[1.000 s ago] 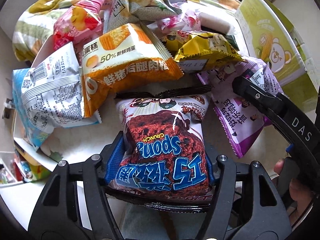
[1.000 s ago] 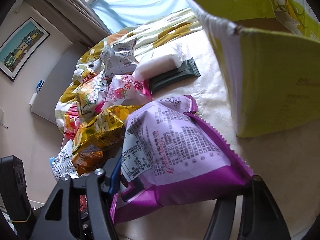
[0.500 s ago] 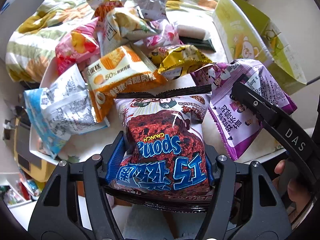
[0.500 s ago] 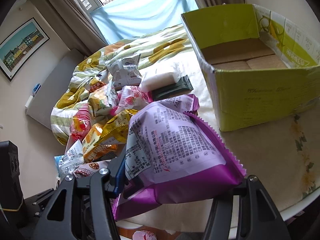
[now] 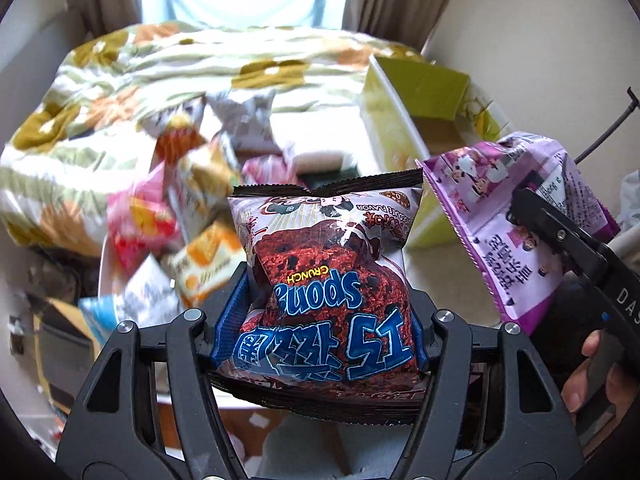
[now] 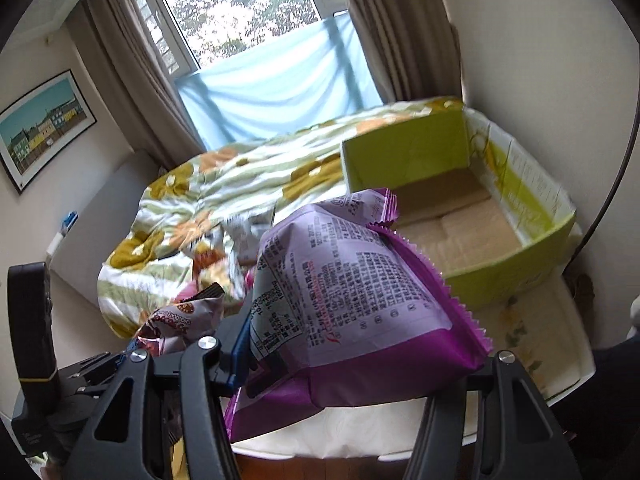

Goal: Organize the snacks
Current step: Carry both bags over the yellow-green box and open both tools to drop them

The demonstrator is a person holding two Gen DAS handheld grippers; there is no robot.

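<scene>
A brown-and-blue chocolate sponge packet (image 5: pixel 328 264) is pinched by its lower half between the blue pads of my left gripper (image 5: pixel 324 316), lifted off the table. A purple snack packet (image 6: pixel 352 280) hangs in my right gripper (image 6: pixel 364 348), which is shut across its bottom seam. In the left wrist view the purple packet (image 5: pixel 500 216) floats at the right under one black finger (image 5: pixel 560 236). In the right wrist view a corner of the chocolate packet (image 6: pixel 188 312) shows at the lower left. The open yellow-green box (image 6: pixel 520 264) lies beyond the purple packet, brown bottom showing.
A blurred pile of snack packets (image 5: pixel 192 200) lies on the white table (image 6: pixel 552 340) below and to the left. The box (image 5: pixel 400 128) stands at the table's right. A floral quilt (image 5: pixel 160 64) covers the bed behind. A person's hand (image 5: pixel 588 376) grips the right handle.
Both grippers have risen with their packets. The pile and table have dropped away below, and the window and the inside of the box have come into view.
</scene>
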